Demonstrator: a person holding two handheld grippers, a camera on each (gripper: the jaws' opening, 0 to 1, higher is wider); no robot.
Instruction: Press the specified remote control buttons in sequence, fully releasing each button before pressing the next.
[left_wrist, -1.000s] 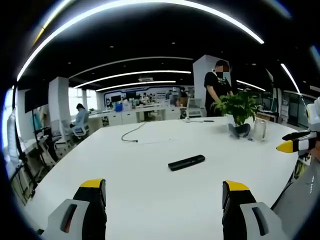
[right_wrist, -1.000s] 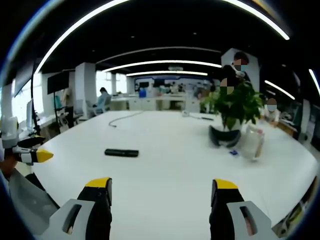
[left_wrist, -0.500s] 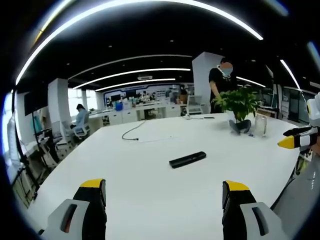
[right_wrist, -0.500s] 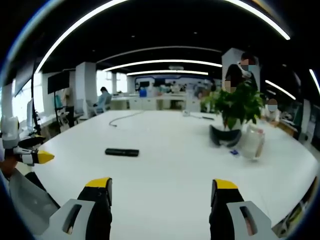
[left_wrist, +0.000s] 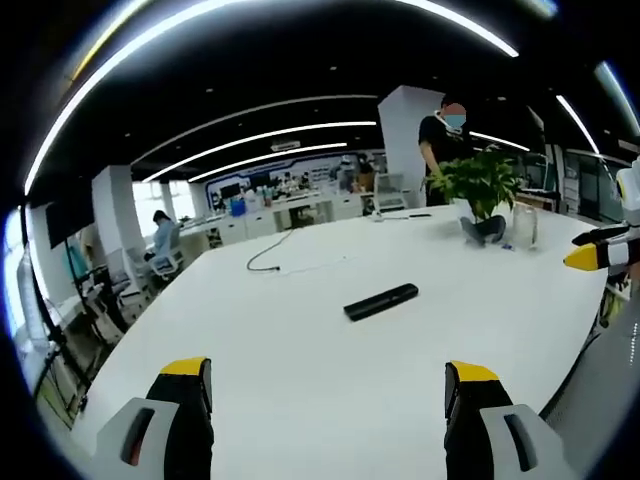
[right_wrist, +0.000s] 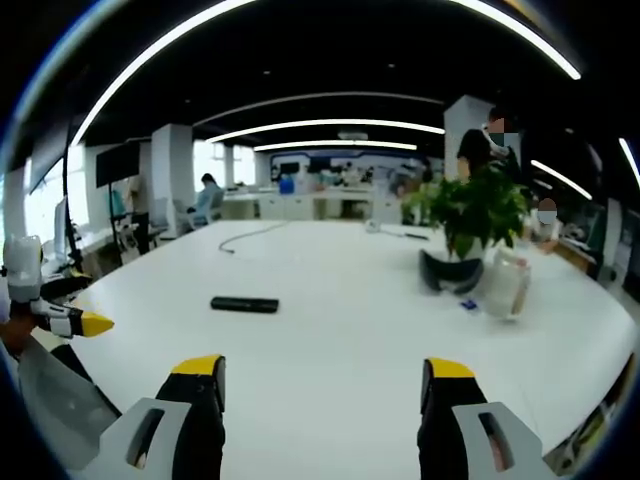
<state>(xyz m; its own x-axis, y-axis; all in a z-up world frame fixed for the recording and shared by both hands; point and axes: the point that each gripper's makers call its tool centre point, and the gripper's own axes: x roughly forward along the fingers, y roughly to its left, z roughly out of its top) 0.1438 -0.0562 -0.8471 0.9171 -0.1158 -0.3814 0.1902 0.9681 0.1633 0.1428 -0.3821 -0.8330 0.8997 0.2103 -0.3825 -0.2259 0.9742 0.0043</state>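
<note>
Progress: we judge nothing pressed yet; both grippers hang back from the remote, no contact. All of the button sequence looks left to do.
Remote: one black remote control, lying flat on the white table, out in the open middle of it, well apart from both grippers. In the right gripper view it lies off to the left.
Buttons: too small to tell, we can't read any of them from here.
Left gripper: left gripper jaws spread wide, nothing between them, over the near table edge. Its yellow tip also pokes into the right gripper view at the far left.
Right gripper: right gripper jaws also wide apart, empty, above the table. Its yellow tip enters the left gripper view from the right.
Next: we reckon one gripper must travel to the remote and bring a jaw tip down on the first button.
Count, remotes: one.
Count, grippers: two.
Count, plants: one potted plant, far side of the table.
Count, jars: one clear container, just beside the plant.
Count, cables: one dark cable trailing across the far part of the table.
Count, people: a few in the background; one seated at a desk, one standing behind the plant.
</note>
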